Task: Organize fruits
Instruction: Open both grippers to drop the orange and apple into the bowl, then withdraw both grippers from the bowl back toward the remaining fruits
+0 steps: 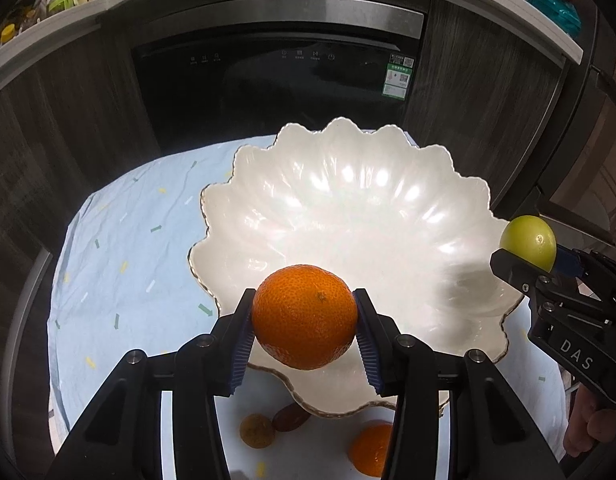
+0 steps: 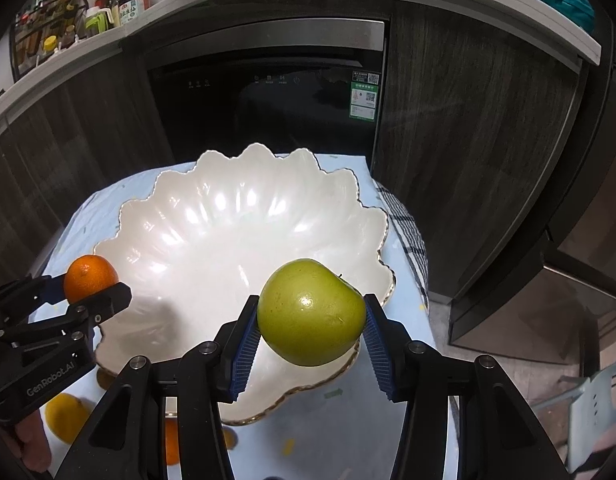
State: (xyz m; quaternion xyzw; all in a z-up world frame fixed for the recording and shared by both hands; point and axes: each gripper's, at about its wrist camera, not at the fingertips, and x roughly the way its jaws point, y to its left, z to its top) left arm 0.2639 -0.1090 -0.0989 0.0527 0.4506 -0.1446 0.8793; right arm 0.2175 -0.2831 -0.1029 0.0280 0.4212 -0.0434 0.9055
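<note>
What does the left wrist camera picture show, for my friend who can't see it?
The left hand-held gripper holds an orange over the near rim of a white scalloped bowl with nothing inside. At the right edge, the right hand-held gripper holds a green apple. The bowl sits on a pale blue cloth.

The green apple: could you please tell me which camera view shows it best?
The right wrist view: the green apple fills the centre, clamped between the right gripper's jaws. The left wrist view shows it small at the right edge, partly hidden.
</note>
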